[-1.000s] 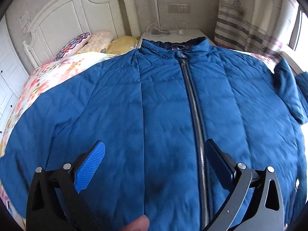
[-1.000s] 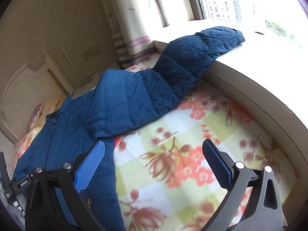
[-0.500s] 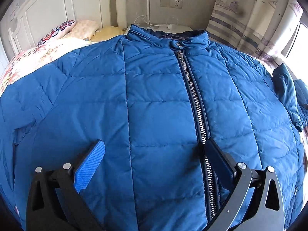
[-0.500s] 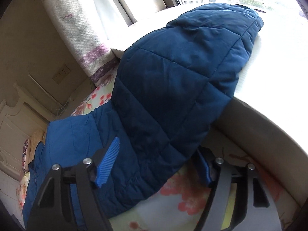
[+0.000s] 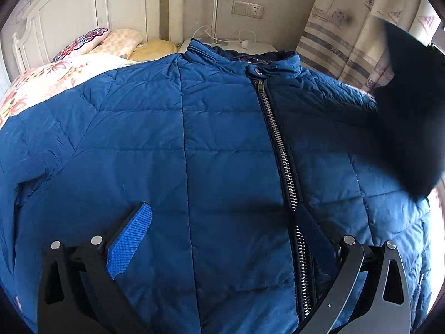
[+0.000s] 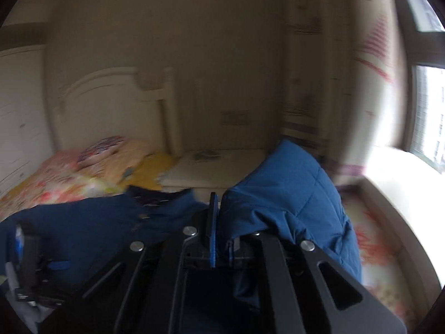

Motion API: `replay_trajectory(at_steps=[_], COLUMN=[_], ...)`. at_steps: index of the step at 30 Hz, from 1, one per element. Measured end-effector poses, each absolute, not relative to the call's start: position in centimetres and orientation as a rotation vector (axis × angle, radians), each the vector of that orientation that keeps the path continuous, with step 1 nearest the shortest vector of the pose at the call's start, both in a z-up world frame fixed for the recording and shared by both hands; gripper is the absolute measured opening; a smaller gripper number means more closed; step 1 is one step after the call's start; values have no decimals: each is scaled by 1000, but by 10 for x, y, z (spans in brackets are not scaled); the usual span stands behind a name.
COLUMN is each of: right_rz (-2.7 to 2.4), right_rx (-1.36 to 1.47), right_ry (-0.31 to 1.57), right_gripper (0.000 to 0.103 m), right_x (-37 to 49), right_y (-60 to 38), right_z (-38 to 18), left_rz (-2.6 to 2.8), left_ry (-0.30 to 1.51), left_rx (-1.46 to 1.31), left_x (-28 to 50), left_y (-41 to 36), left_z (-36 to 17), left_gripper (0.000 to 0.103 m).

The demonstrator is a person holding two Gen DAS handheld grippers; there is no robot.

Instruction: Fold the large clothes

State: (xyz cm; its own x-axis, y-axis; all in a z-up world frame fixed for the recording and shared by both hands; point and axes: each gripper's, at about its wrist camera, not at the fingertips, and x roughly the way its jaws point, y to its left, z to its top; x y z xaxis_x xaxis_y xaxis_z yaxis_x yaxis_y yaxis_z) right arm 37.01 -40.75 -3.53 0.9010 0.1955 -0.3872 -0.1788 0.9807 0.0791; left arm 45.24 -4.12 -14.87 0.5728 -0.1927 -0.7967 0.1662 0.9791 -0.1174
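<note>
A large blue quilted jacket [image 5: 211, 150] lies front up on the bed, zipped, collar toward the headboard. My left gripper [image 5: 225, 233] is open, just above the jacket's lower front, with the zipper [image 5: 281, 150] by its right finger. My right gripper [image 6: 219, 222] is shut on the jacket's right sleeve [image 6: 289, 194] and holds it lifted over the bed. That raised sleeve shows as a dark blurred shape in the left wrist view [image 5: 411, 117]. The jacket body lies lower left in the right wrist view [image 6: 91, 228].
The floral bedsheet [image 5: 47, 78] and pillows [image 5: 116, 41] lie by the white headboard [image 5: 83, 14]. A white nightstand [image 5: 250, 46] with a cable stands behind the collar. Striped curtains [image 5: 347, 33] and a window ledge [image 6: 400, 172] are on the right.
My right gripper has closed on the sleeve and lifted it off the window ledge, swinging toward the jacket body. The left gripper has stayed open and moved little.
</note>
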Motion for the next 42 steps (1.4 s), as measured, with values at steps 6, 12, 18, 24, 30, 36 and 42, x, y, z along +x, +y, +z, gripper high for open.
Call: replay_trajectory(at_steps=[6,12,18,24,30,36,42], right_rz=[499,560,322,-2,-97,-87,-75], right_rx=[-4,103,98,208,217,207,244], right_ry=[704,915,740,752,795,794,787], right_gripper=[32,57,66,50,49,51,51], right_x=[409,395,318,282,281,284,283], right_y=[-306,-319,-375,-459,-467,-456,-462], right_z=[-91,-128,-102,-122,-160,-162,-160], left_rz=[-235,-310,-320,-302,-426,-487,-501], left_ry=[922,928,923,858,703,767,671], left_rx=[-89,-13,-52,21,436,680,547], left_x=[452,449,451,440,422,440,440], left_y=[-33,-51,-45,-73,-188,-264,-250], left_z=[-148,-149,-149,-122,-85,-119,-95], left_gripper=[99,99,99,97,95,77,29])
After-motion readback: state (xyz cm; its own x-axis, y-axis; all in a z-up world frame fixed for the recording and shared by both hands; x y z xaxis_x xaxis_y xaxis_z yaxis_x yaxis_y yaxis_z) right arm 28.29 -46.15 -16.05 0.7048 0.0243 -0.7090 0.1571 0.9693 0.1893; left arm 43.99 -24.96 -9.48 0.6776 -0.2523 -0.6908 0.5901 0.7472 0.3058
